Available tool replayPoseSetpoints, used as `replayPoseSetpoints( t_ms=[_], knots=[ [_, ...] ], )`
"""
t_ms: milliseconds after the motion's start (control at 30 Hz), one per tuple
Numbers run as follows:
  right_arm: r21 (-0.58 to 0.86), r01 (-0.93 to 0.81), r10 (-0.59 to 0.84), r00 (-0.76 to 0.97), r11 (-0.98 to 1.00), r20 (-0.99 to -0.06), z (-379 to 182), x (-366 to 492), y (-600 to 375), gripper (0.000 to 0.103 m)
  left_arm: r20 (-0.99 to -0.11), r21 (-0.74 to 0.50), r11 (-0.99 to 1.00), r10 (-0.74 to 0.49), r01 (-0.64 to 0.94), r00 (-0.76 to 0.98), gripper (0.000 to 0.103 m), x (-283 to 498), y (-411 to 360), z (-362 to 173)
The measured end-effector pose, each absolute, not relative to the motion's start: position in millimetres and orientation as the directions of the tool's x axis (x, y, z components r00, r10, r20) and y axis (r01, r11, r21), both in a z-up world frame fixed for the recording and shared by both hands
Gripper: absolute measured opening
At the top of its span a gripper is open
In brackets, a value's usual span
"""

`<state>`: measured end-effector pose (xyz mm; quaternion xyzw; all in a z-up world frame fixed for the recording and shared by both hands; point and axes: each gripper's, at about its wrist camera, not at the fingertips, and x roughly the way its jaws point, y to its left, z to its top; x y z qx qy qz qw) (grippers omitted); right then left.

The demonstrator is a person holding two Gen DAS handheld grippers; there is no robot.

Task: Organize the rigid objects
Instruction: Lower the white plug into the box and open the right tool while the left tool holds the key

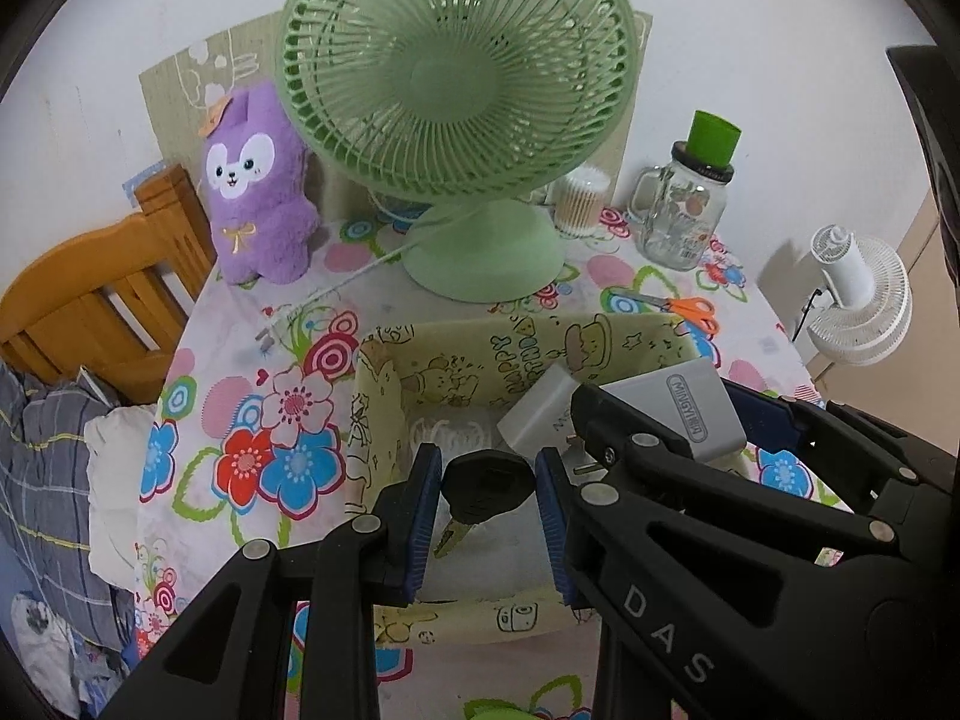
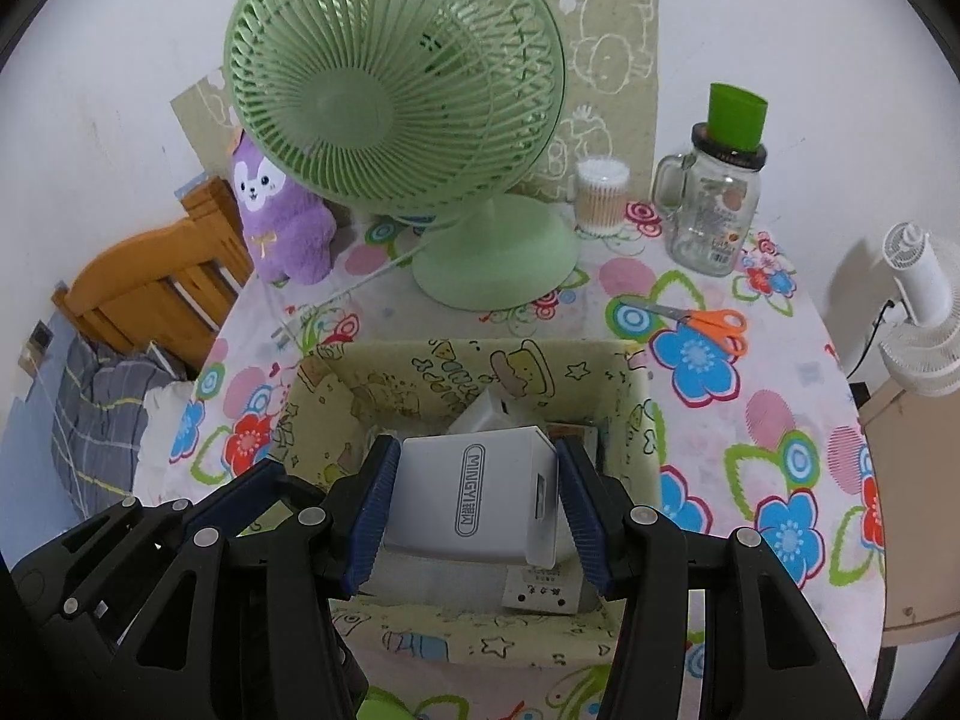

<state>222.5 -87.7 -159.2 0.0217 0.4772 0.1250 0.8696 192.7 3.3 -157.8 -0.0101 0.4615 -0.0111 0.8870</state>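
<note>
- Clamped between the blue pads of the left gripper (image 1: 486,495): a black-headed key (image 1: 485,489), blade pointing down, jaws drawn in as narrow as they go, hanging over the inside of the yellow cartoon-print fabric box (image 1: 384,414).
- Pinched across its width by the right gripper (image 2: 474,501): a white MINGYI charger block (image 2: 474,495), jaws partly closed and pressing both sides, also above the box (image 2: 324,408).
- Both grippers tilted steeply downward, side by side; right gripper's black arm crossing the left wrist view's right half.
- Half hidden under the block: another white adapter (image 2: 495,411) and a white plate with printed marks (image 2: 540,594), on the box floor.
- Key blade tip hard to make out against the pale floor.
- Beyond the box on the flowered tablecloth (image 2: 780,420): orange-handled scissors (image 2: 702,321), green desk fan (image 2: 396,78), glass mug jar (image 2: 711,216), purple plush toy (image 2: 282,216).
</note>
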Motion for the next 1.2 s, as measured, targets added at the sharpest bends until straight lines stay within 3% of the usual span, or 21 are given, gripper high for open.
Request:
replayPoseSetpoints(
  t_ms=[433, 567, 833, 967, 1200],
  knots=[
    [0.207, -0.236, 0.293, 0.43, 0.949, -0.854, -183.2, 235.9, -79.7, 0.058, -0.846, -0.034, 0.999, -0.015, -0.026, 0.533, 0.033, 199.1, 8.0, -174.9],
    [0.218, -0.249, 0.308, 0.419, 0.944, -0.854, -185.0, 238.8, -76.8, 0.07, -0.848, -0.032, 0.999, -0.005, -0.041, 0.529, 0.033, 198.5, 10.7, -175.7],
    [0.187, -0.236, 0.275, 0.435, 0.954, -0.857, -180.5, 237.0, -85.9, 0.075, -0.844, -0.048, 0.999, -0.027, -0.025, 0.535, 0.033, 197.3, 5.5, -173.2],
    [0.162, -0.21, 0.244, 0.461, 0.964, -0.854, -174.8, 233.2, -101.8, 0.082, -0.844, -0.056, 0.998, -0.04, -0.013, 0.535, 0.033, 200.7, 0.5, -172.9],
    [0.145, -0.157, 0.204, 0.481, 0.977, -0.853, -169.7, 229.0, -124.9, 0.084, -0.844, -0.052, 0.998, -0.054, 0.019, 0.534, 0.033, 207.2, -10.3, -173.5]
  ],
)
